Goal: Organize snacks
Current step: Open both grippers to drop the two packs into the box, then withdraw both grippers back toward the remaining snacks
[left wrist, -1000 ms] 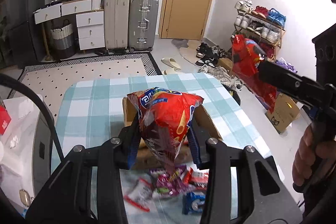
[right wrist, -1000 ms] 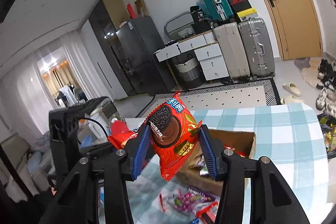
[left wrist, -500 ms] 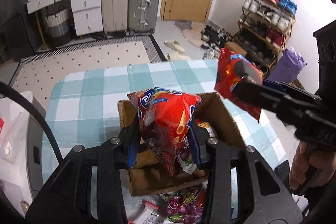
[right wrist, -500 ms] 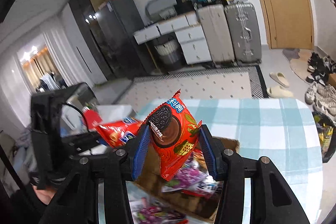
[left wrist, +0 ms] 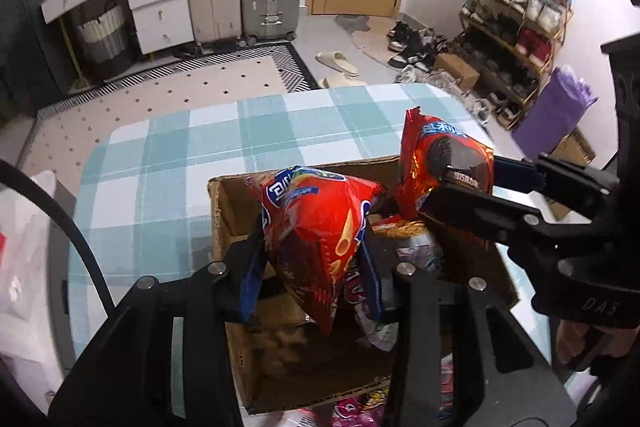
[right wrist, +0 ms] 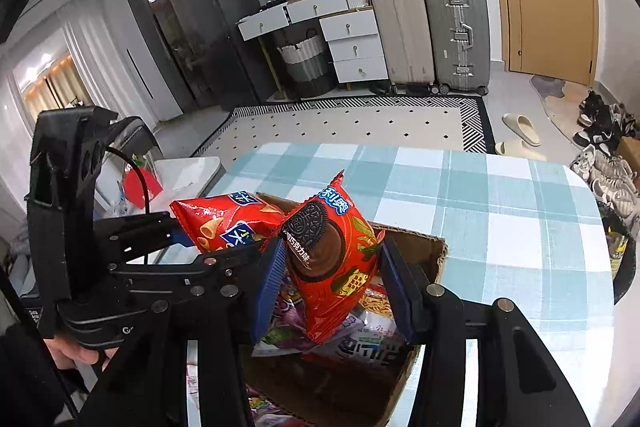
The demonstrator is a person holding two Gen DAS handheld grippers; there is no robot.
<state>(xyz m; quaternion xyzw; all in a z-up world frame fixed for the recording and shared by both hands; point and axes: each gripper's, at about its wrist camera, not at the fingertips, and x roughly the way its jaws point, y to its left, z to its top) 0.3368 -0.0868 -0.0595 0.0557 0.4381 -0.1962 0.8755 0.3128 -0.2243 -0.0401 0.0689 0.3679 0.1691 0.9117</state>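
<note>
Over one box (left wrist: 224,211), two red packets (left wrist: 320,227)

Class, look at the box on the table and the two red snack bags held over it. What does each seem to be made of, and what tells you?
Box: brown cardboard, matte, with a rough torn-looking rim.
Corn snack bag: thin plastic film, probably foil-lined; glossy, crinkled, catching the light.
Cookie bag: the same shiny, creased printed film, with a crimped top seal.

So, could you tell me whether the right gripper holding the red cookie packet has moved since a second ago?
Yes. The right gripper with the red cookie packet came down from beside the shoe rack to just over the brown cardboard box.
</note>
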